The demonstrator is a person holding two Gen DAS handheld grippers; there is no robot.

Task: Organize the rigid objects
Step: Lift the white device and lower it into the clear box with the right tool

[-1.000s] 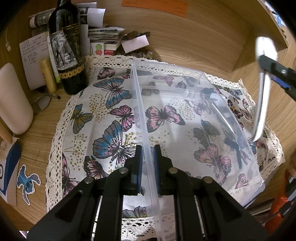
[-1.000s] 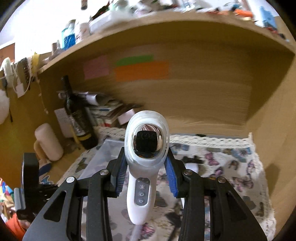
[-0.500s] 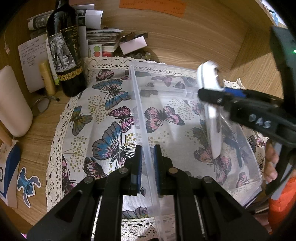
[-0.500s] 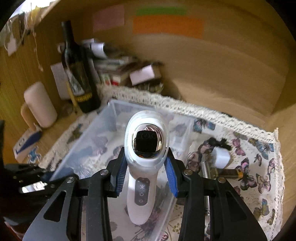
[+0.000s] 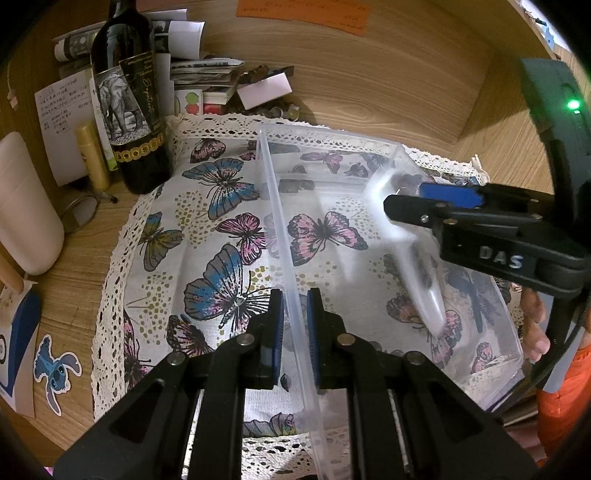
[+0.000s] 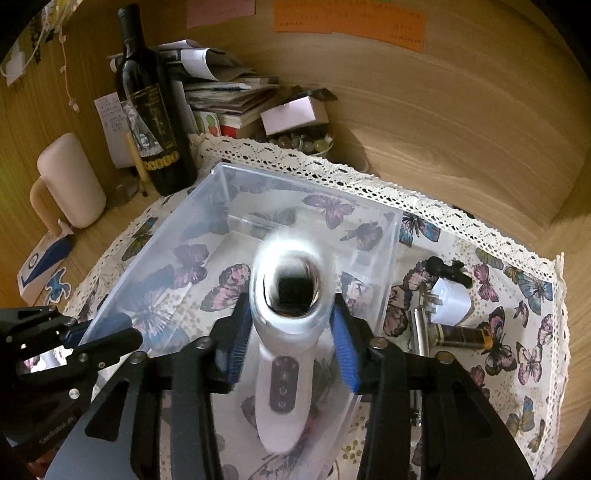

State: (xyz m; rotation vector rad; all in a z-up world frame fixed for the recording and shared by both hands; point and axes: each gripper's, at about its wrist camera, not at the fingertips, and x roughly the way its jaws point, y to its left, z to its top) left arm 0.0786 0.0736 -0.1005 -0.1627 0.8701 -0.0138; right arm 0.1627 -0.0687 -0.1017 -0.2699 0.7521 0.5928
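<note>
Wood-grain panels wall in the desk (image 6: 461, 140) on the far side and at the right, and a butterfly-print cloth with a lace edge (image 5: 155, 258) covers most of it. Nearest the left tongs (image 5: 294, 325), the clear plastic bin's (image 5: 332, 136) long side wall stands between the two blue pads, which are closed on it; the pinch looks meant to keep the light bin from sliding while something goes in. Across the bin from them, the right tongs (image 6: 291, 332) hang over its open top with their jaws opening, and the white handheld device (image 6: 286, 387) sits between the pads, blurred, its round mirrored head toward the far end and its button strip toward the wrist. Gaps show on both sides of it, so it appears to be dropping free into the bin rather than held. Just right of the right tongs, outside the bin wall, a white plug adapter (image 6: 452, 301), a small dark cylinder (image 6: 461, 336) and a black clip-like piece (image 6: 448, 271) lie on the cloth, likely the next things to sort. Farther off and to the left of both tongs stand a dark wine bottle with an elephant label (image 5: 127, 107), a pale mug (image 6: 70, 181), and a stack of papers and booklets (image 6: 221, 96) against the back panel, with orange notes (image 6: 347, 22) stuck above.
</note>
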